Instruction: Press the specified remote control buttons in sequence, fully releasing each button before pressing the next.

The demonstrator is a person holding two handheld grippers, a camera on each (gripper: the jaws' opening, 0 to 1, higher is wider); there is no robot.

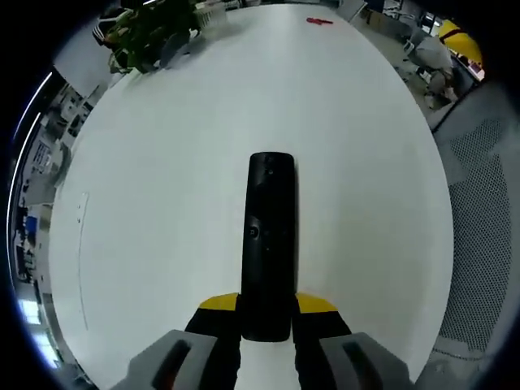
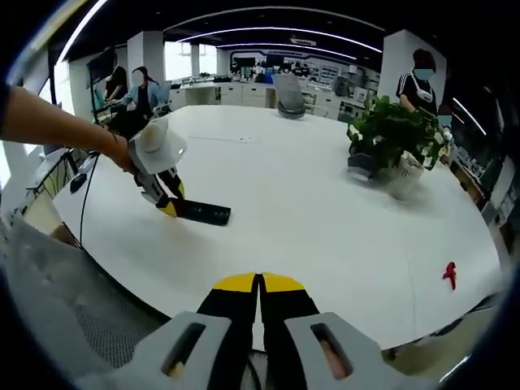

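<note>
Open-plan office all round me: desks, chairs and a few people at the back, and under both grippers one big white surface (image 2: 325, 211) with rounded edges. A potted plant (image 2: 390, 134) stands toward its far right side in the right gripper view, and a small red scrap (image 2: 449, 274) lies near the right edge.

My left gripper (image 1: 266, 317) is clamped on the near end of the remote control (image 1: 269, 244), its yellow-tipped jaws pressing on either long side while the rest of the black body lies flat on the surface, pointing away from me. In the right gripper view I see the same hold from across the surface: the left gripper (image 2: 168, 205) and the person's hand above it, the remote (image 2: 201, 213) resting close to the left edge.

My right gripper (image 2: 258, 292) has its jaws pressed together with nothing between them, hovering at the near edge, well apart from the remote.

I judge the remote light, rigid and smooth-shelled, likely to skate on this slick surface if pushed from above without support. Holding it by the tail end across its narrow sides suits it, leaving the button face clear. The closed right tips should make a fair pressing point; I'd press straight down, gently, so the body doesn't pivot in the left grip.
</note>
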